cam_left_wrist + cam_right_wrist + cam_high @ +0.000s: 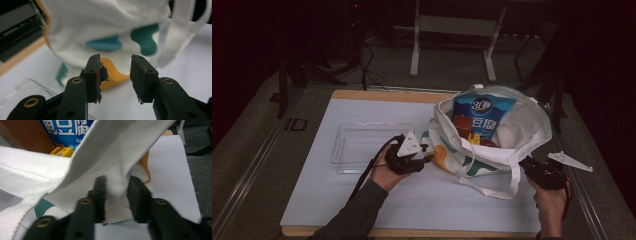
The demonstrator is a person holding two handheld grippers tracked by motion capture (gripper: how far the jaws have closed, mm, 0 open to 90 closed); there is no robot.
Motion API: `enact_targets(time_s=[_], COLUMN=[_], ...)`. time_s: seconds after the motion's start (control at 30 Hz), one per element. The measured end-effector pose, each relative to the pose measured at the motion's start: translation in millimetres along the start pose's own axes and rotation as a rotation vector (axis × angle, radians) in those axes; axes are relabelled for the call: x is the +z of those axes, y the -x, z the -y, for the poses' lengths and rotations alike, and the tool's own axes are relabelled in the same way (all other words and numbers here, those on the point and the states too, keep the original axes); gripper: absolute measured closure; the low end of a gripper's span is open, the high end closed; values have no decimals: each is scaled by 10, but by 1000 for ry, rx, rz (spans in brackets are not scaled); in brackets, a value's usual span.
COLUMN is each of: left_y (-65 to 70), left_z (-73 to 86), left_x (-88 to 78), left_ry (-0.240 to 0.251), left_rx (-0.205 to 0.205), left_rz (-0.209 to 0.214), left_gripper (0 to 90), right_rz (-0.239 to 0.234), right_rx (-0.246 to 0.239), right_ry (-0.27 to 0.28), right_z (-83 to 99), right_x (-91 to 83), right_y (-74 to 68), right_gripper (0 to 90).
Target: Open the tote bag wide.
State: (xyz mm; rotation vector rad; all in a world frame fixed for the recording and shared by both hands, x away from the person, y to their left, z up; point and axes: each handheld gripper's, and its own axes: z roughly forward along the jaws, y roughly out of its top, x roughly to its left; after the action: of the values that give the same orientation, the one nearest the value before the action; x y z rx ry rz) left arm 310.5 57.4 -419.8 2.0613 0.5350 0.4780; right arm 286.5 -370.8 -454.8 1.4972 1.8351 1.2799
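Observation:
A white tote bag (492, 145) with teal and orange blotches stands open on the right half of the white mat (362, 195). A blue printed packet (482, 115) and a yellow item (474, 139) sit inside it. My left gripper (428, 152) hovers at the bag's left side; in the left gripper view it (115, 72) is open with nothing between its jaws, facing the bag (100, 25). My right gripper (524, 162) is at the bag's right front corner. In the right gripper view it (116, 187) pinches a fold of the bag's cloth (112, 157).
A clear plastic tray (357, 145) lies on the mat, left of the bag and just behind my left hand. One bag strap (507, 185) droops onto the mat in front. The wooden table edge (412, 232) runs along the near side.

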Motion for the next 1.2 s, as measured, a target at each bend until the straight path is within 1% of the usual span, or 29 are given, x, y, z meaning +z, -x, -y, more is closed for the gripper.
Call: enact_targets(time_s=[0.03,0.07,0.1,0.13,0.17,0.2,0.23,0.27,0.3,0.33,0.4,0.43,0.57,0.6,0.63,0.7,0.73,0.77,0.8,0.83,0.93,1.0,1.1,1.2], left_y=[-42,-84,-172,-172,-216,-310,-310,-393,-393,-423,-482,-482,-542,-561,-594,-614,-636,-652,-652,-656,-657,-676,-727,-762], left_z=[-40,-77,-147,-147,-176,-229,-229,-278,-278,-302,-367,-367,-415,-420,-426,-428,-431,-436,-436,-471,-523,-538,-521,-487], left_x=[-6,-7,9,9,28,84,84,154,154,192,292,292,405,437,508,538,564,581,581,594,574,558,571,620], left_ry=[4,6,5,5,0,-17,-17,-31,-31,-42,-69,-69,-91,-90,-89,-87,-84,-76,-76,-68,-72,-69,-88,-110], left_rx=[6,10,18,18,31,29,29,17,17,20,26,26,12,10,16,13,0,-9,-9,-10,-1,-15,-42,-69], left_rz=[-7,-16,-36,-36,-55,-97,-97,-113,-113,-124,-141,-141,-160,-161,-148,-141,-131,-112,-112,-117,-118,-119,-128,-115], left_gripper=[614,619,624,633,640,648,662,677,694,706,697,678,679,679,678,688,710,758,799,847,866,867,866,865], right_rz=[-4,-2,-4,-4,-12,-11,-11,-3,-3,0,3,3,2,1,0,1,1,-4,-19,-45,-48,-44,-47,-41], right_rx=[-7,-6,3,3,7,4,4,-5,-5,-3,-11,-11,-14,-15,-14,-13,-14,-13,-3,24,29,15,9,-9], right_ry=[3,8,13,13,23,28,28,32,32,34,37,37,43,45,47,49,49,50,57,76,88,94,101,88], right_z=[-3,-10,-10,-10,-9,-8,-8,-12,-12,-16,-17,-17,-18,-15,-13,-12,-12,-13,-16,-28,-52,-70,-89,-96], right_x=[4,2,-1,-1,-2,-2,-2,-3,-3,-10,-21,-21,-31,-30,-32,-34,-39,-43,-47,-58,-72,-85,-101,-81], right_y=[0,5,9,9,12,6,6,-9,-9,-26,-30,-30,-42,-45,-47,-51,-55,-59,-59,-57,-84,-115,-147,-185], right_gripper=[761,819,844,844,875,879,879,882,882,883,883,883,883,883,883,883,883,884,885,886,887,887,887,887])
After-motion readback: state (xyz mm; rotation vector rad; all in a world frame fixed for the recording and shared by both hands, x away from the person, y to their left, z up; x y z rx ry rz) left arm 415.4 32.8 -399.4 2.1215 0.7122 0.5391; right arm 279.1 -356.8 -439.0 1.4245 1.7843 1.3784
